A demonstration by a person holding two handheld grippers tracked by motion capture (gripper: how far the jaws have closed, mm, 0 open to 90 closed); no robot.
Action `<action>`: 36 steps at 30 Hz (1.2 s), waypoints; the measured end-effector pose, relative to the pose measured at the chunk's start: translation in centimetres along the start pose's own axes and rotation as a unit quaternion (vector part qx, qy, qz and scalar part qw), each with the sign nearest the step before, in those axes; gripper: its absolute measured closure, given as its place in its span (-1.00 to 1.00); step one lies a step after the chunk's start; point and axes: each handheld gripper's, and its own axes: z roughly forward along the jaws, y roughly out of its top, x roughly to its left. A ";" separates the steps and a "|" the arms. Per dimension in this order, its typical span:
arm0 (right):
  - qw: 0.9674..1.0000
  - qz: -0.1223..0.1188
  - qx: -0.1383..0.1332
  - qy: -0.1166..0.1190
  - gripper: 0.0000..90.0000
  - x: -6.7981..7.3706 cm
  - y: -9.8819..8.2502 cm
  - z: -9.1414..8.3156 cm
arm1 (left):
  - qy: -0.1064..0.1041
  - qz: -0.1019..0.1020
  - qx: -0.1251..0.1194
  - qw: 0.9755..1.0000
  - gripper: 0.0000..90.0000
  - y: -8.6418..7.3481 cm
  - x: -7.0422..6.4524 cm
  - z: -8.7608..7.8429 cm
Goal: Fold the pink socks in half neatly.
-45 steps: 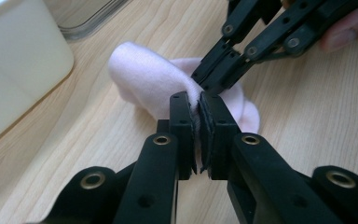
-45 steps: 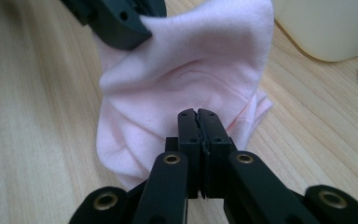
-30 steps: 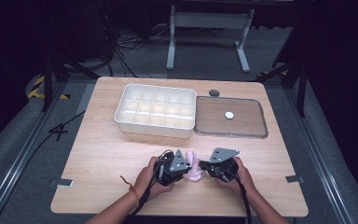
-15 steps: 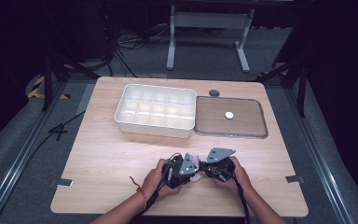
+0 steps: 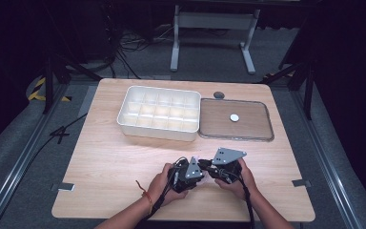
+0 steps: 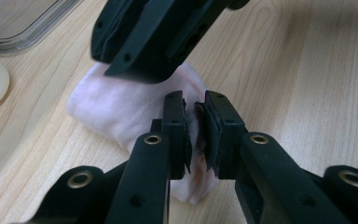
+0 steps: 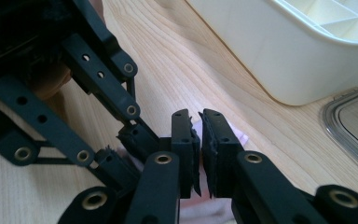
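A small pale pink cloth [image 6: 116, 107] lies folded on the wooden table [image 5: 114, 162] near its front edge. My left gripper [image 6: 195, 116] is shut on a fold of it, and pink fabric shows in the thin slit between the pads. Tip to tip with it, my right gripper [image 7: 199, 126] pinches the same cloth [image 7: 237, 137]; its jaws have just been opening a little, with fabric still between them. In the high view both grippers, left [image 5: 196, 168] and right [image 5: 210, 169], meet over the cloth [image 5: 194, 158], which they mostly hide.
A white divided tray [image 5: 152, 131] stands at the table's middle back. Beside it on the right lies a clear lid [image 5: 252, 129] with a white knob [image 5: 234, 117]. A small dark disc [image 5: 218, 95] sits behind them. The right gripper's body [image 6: 154, 32] hangs over the cloth.
The two grippers have come closer together over the pink cloth, so less of it shows between them than a second ago.
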 end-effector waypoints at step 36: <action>0.998 0.014 0.046 -0.041 0.95 -1.4 -1.7 1.7 | -0.037 -0.013 -0.038 0.998 0.62 -0.7 1.6 -2.3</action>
